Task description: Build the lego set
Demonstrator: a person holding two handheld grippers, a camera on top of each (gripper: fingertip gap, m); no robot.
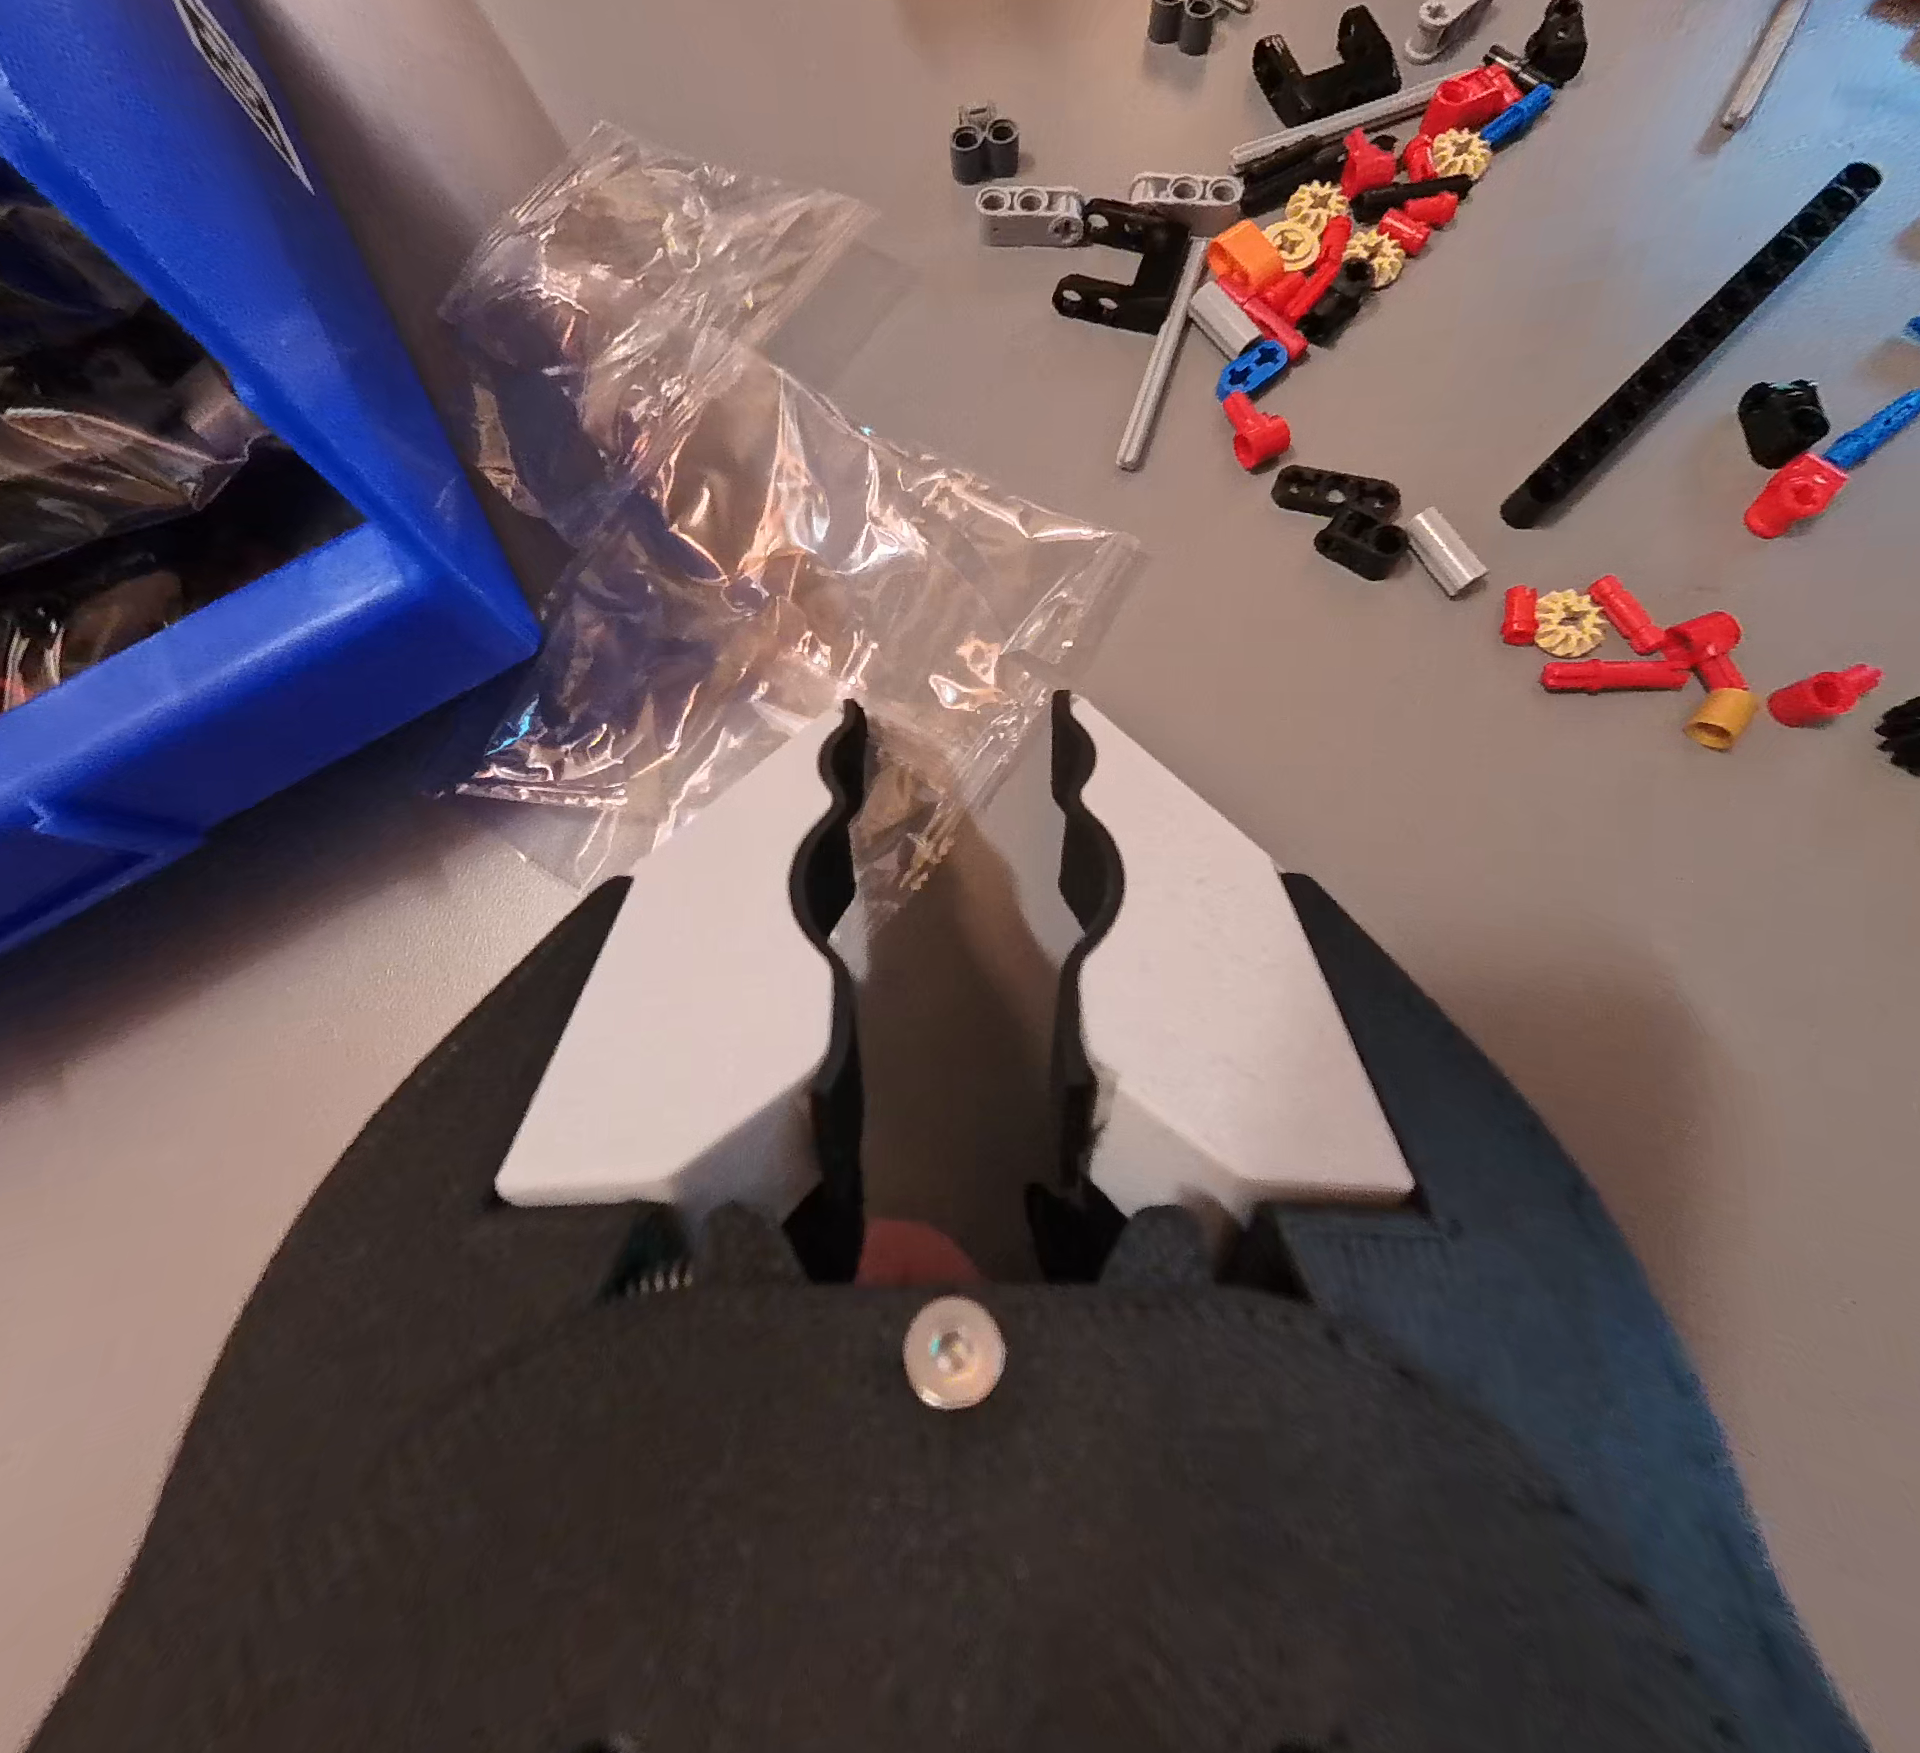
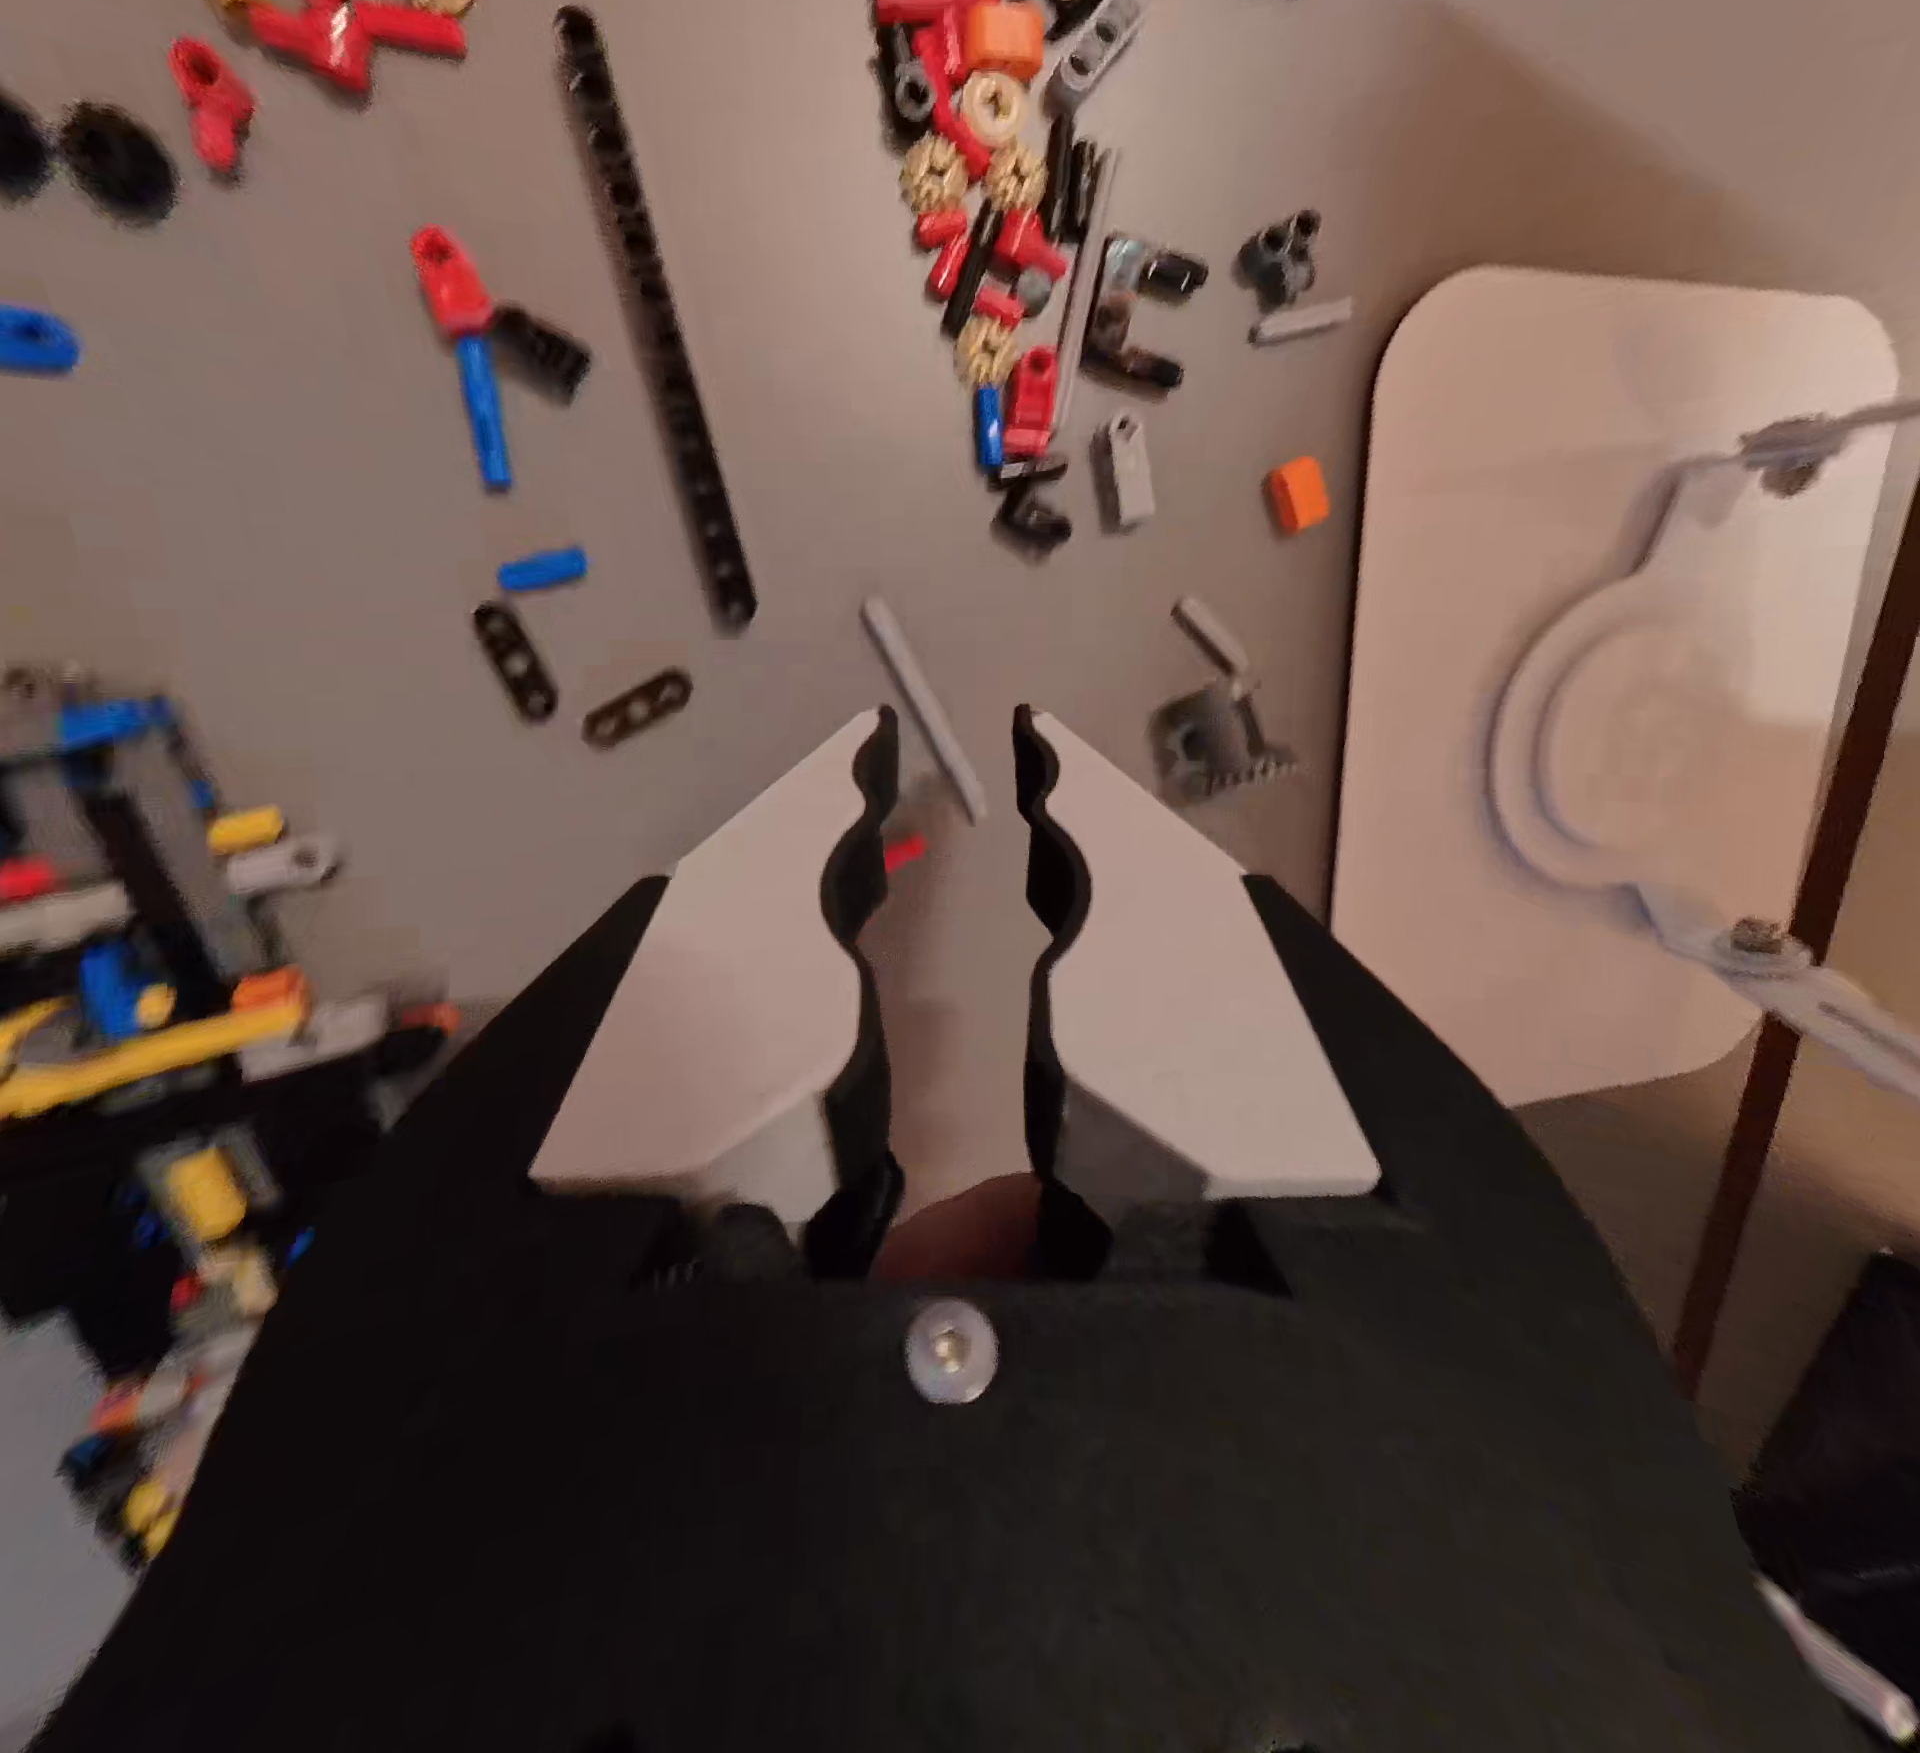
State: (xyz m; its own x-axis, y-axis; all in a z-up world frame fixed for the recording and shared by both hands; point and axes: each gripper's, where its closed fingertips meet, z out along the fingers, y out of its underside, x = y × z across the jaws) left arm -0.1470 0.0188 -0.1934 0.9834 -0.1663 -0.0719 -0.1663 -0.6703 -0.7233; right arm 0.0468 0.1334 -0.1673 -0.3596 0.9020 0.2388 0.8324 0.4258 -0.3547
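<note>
Over a grey surface [image 1: 312,1028] strewn with small plastic building pieces, I hold both tongs released and empty. My left tongs [image 1: 956,716] hover at the near corner of a crumpled clear plastic bag [image 1: 727,498], which lies against a blue plastic bin [image 1: 260,664]. My right tongs [image 2: 951,716] hang above a thin grey axle rod [image 2: 925,706], with a small red pin [image 2: 904,853] showing between the jaws lower down.

The partly built model in yellow, blue, grey and black [image 2: 135,976] sits at the left edge of the right wrist view, well apart from either pair of tongs. A long black beam with holes [image 2: 655,311] and a dense cluster of red, tan and black parts [image 2: 987,197] lie farther out.

Risks, as I judge them: the bag is slick and light, so a shallow pinch could slip off or drag it into the loose pieces and scatter them. The right view is blurred, which suggests motion; closing now could miss the slender rod or flick it away. The rod lies flat, so the jaws may scrape the surface or roll it aside.
</note>
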